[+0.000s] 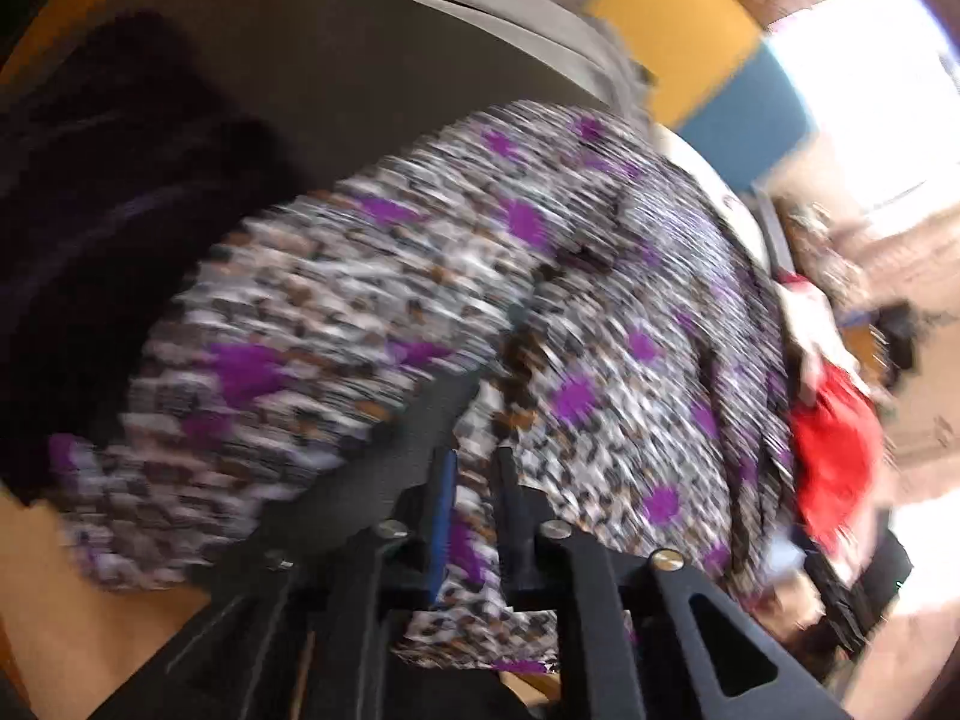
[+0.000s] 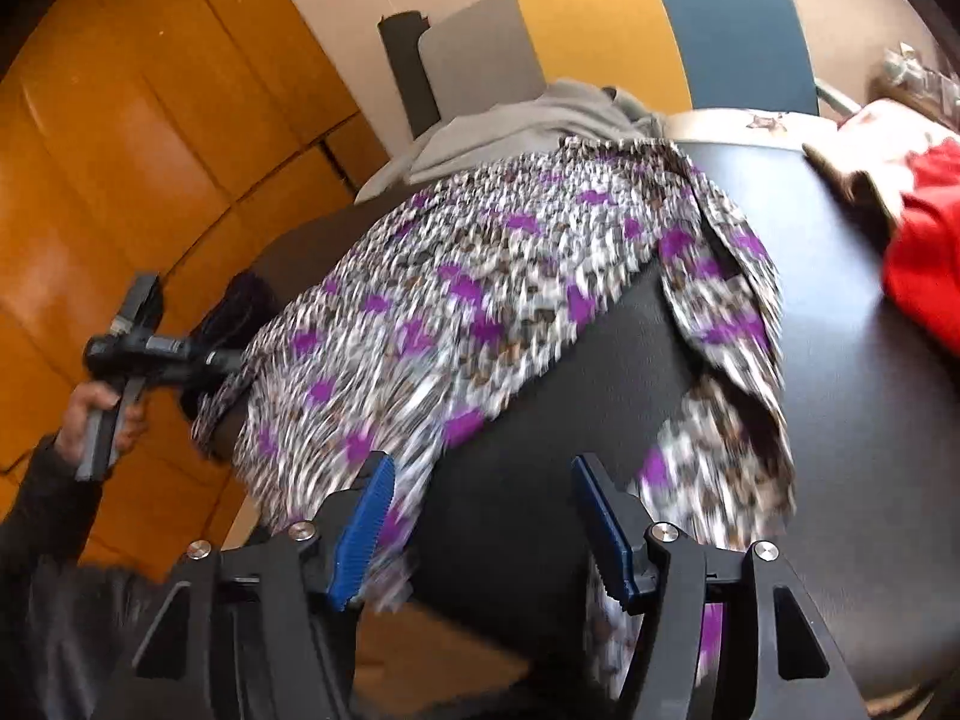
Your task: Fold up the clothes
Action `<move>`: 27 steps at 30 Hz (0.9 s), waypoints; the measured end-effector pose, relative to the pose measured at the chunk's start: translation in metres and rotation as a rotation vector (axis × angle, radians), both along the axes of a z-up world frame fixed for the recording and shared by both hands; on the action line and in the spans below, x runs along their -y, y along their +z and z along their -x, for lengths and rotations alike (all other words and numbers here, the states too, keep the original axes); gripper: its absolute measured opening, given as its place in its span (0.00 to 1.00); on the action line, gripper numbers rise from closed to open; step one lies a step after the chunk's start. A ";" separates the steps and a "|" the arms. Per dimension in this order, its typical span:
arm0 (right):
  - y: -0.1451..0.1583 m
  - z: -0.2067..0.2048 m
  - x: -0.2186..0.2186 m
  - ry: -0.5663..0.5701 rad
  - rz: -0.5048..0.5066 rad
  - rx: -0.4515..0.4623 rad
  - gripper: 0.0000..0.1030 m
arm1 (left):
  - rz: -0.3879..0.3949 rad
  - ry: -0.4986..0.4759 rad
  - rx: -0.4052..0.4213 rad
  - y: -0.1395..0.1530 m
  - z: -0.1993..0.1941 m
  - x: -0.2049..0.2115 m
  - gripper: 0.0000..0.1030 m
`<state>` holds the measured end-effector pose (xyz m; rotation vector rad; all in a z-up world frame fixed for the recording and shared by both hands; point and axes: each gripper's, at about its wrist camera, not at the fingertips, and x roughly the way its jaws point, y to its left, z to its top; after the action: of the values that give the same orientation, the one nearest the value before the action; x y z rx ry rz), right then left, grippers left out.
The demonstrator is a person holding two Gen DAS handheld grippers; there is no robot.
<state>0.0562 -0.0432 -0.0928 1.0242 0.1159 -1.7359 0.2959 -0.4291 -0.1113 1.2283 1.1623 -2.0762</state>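
Observation:
A pleated garment (image 1: 360, 300) printed in white, black, brown and purple lies spread and blurred over the dark table (image 1: 330, 60). My left gripper (image 1: 474, 516) is shut on a fold of its near edge, with cloth pinched between the blue pad and the black finger. In the right wrist view the same garment (image 2: 480, 276) drapes across the table (image 2: 840, 420), and a hand holds the left gripper (image 2: 222, 360) at its left edge. My right gripper (image 2: 483, 525) stands open above bare table, with garment edges beside both pads (image 2: 366, 522) and nothing between them.
A red garment (image 2: 924, 264) lies at the table's right side. A grey garment (image 2: 540, 120) is heaped at the far edge, and a dark purple one (image 1: 90, 210) lies at the left. A grey, yellow and blue chair back (image 2: 600, 30) stands behind, with orange wood panelling (image 2: 120, 120) to the left.

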 end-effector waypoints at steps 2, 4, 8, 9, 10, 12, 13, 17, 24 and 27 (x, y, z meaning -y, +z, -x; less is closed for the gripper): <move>0.000 0.009 0.024 0.008 0.022 0.005 0.61 | -0.015 0.006 -0.064 0.003 0.009 -0.003 0.15; -0.006 0.020 0.054 0.020 0.034 0.015 0.61 | -0.031 -0.038 -0.127 0.004 0.032 -0.013 0.15; -0.031 0.049 0.098 0.033 0.025 0.169 0.60 | 0.045 -0.173 -0.107 -0.002 0.107 -0.043 0.15; -0.039 0.056 0.103 0.022 0.001 0.201 0.59 | 0.065 -0.199 -0.094 -0.006 0.119 -0.046 0.15; -0.047 0.064 0.107 0.011 -0.024 0.234 0.57 | 0.088 -0.213 -0.073 -0.012 0.125 -0.047 0.15; -0.055 0.074 0.105 -0.006 -0.050 0.276 0.50 | 0.134 -0.241 -0.031 -0.022 0.138 -0.049 0.15; -0.055 0.077 0.099 -0.011 -0.053 0.285 0.48 | 0.157 -0.255 -0.010 -0.027 0.144 -0.050 0.14; -0.055 0.094 0.066 -0.026 -0.121 0.159 0.15 | 0.204 -0.281 0.025 -0.037 0.154 -0.051 0.14; -0.049 0.139 0.025 -0.142 -0.173 0.185 0.09 | 0.133 -0.244 -0.099 -0.016 0.127 -0.033 0.15; -0.022 0.130 0.028 -0.144 -0.145 0.083 0.27 | 0.202 -0.128 -0.103 0.002 0.102 0.004 0.16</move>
<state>-0.0734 -0.0709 -0.1147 1.2353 0.1194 -1.8329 0.1937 -0.4333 -0.1096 1.1376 0.9102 -2.3125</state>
